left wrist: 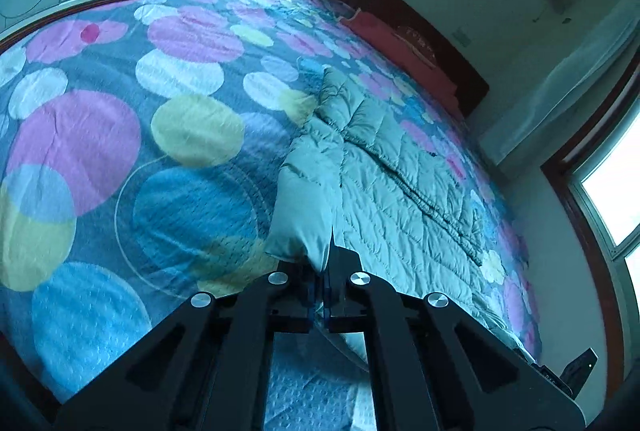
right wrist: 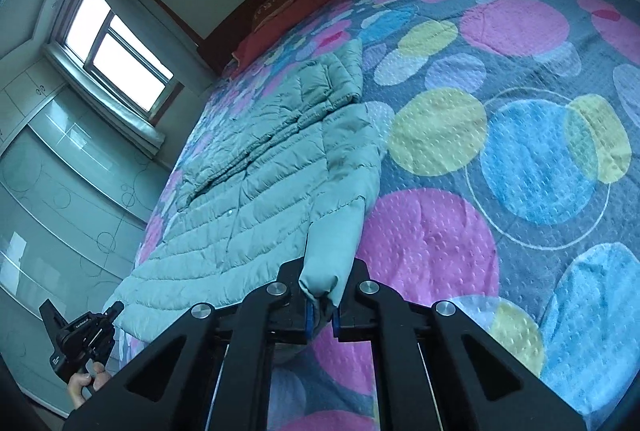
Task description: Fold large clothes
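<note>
A pale green quilted down jacket (left wrist: pixel 392 167) lies spread on the bed; it also shows in the right wrist view (right wrist: pixel 256 167). My left gripper (left wrist: pixel 325 283) is shut on a smooth sleeve end (left wrist: pixel 304 215) of the jacket, lifted off the bed. My right gripper (right wrist: pixel 322 315) is shut on a sleeve cuff (right wrist: pixel 332 255), which rises from the jacket's right edge. The left gripper also shows in the right wrist view (right wrist: pixel 80 335), low by the jacket's near hem, with a hand on it.
The bed carries a grey cover with large coloured circles (left wrist: pixel 120 135), also in the right wrist view (right wrist: pixel 520 151). A red pillow (left wrist: pixel 400 47) lies by the dark headboard. Windows (right wrist: pixel 116 51) and a wardrobe (right wrist: pixel 60 191) stand beside the bed.
</note>
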A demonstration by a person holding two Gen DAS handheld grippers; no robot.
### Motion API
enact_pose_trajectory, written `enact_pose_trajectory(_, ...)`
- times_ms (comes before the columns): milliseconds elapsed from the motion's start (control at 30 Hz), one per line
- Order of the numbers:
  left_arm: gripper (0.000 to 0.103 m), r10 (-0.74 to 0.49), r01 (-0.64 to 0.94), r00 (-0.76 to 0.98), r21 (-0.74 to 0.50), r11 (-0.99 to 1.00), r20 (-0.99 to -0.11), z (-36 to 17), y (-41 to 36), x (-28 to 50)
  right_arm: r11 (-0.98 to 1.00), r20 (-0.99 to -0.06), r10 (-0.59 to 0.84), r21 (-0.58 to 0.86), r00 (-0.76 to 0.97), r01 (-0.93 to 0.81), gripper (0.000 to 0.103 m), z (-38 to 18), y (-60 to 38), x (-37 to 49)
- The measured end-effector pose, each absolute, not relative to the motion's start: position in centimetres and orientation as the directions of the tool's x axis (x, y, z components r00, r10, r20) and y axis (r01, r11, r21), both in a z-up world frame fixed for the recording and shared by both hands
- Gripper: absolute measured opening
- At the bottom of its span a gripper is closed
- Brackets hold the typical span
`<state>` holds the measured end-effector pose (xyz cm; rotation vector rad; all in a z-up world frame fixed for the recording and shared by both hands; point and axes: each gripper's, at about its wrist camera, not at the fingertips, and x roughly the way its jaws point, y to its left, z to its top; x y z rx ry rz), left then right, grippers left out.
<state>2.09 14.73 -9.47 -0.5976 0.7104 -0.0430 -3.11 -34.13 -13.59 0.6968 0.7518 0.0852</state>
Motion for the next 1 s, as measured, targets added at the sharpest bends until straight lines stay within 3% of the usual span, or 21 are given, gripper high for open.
enact_pose_trajectory(267, 0.002, -0.235, -0.102, 0.799, -0.509, 0.855, -0.554, -5.5, 13.6, 8.8, 0.759, -0.514, 0.32, 0.642, 0.796, 0.109, 0.005, -9.5, -35.3, 2.4)
enact_pose_trajectory(500, 0.002, -0.181, -0.11, 0.802, -0.438, 0.892, -0.569, -4.0, 12.4, 18.1, 0.775, -0.496, 0.295, 0.624, 0.817, 0.099, 0.005, -7.8, -36.5, 11.7)
enact_pose_trajectory(700, 0.002, -0.116, -0.145, 0.768, -0.347, 0.927, -0.63, -5.6, 11.1, 27.5, 0.804, -0.546, 0.261, 0.579, 0.796, 0.133, 0.005, -9.2, -37.1, 21.1)
enact_pose_trajectory(1000, 0.002, -0.046, -0.164, 0.664, -0.205, 0.965, -0.746, -13.7, 9.2, 36.5, 0.819, -0.682, 0.255, 0.529, 0.685, 0.222, 0.005, -17.1, -37.3, 30.0)
